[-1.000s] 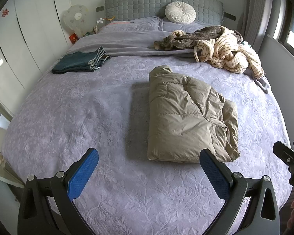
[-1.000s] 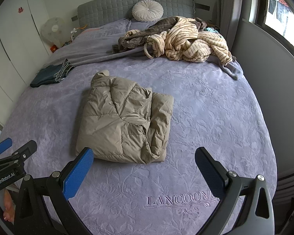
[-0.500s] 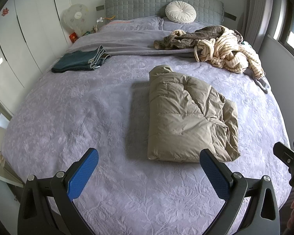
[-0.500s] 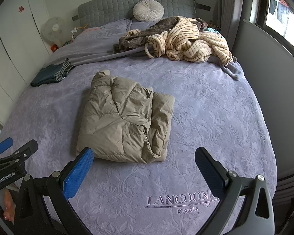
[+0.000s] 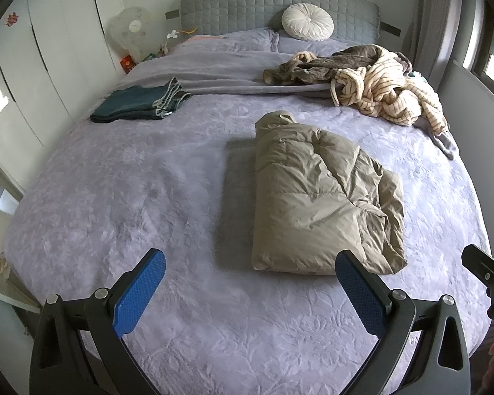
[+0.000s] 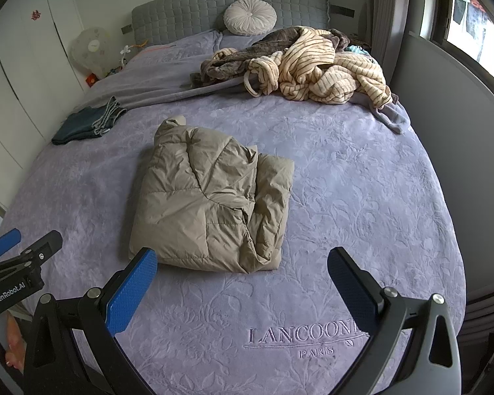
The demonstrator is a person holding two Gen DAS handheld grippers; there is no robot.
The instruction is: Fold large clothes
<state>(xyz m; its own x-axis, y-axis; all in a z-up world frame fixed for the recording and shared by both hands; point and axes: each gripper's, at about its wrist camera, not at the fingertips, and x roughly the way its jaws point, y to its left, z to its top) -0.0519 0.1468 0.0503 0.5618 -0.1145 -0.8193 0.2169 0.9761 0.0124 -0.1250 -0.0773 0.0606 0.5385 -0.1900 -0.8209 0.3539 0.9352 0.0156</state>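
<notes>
**Nothing moved; jacket folded, pile outstanding**

Nothing has shifted since the earlier frames.

Left wrist view: your left gripper (image 5: 250,291) hovers, jaws wide apart and empty, short of the folded khaki quilted puffer jacket (image 5: 316,197) lying mid-bed on the lilac embossed bedspread (image 5: 115,181).

Right wrist view: your right gripper (image 6: 242,288) likewise gapes empty. The rumpled cream striped fleece garment pile (image 6: 316,69) near the headboard remains unfolded.

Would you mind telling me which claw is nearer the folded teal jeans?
Left. The left claw hovers open at the bed's foot on the folded teal jeans side; the right claw, also open, sits farther across.
</notes>
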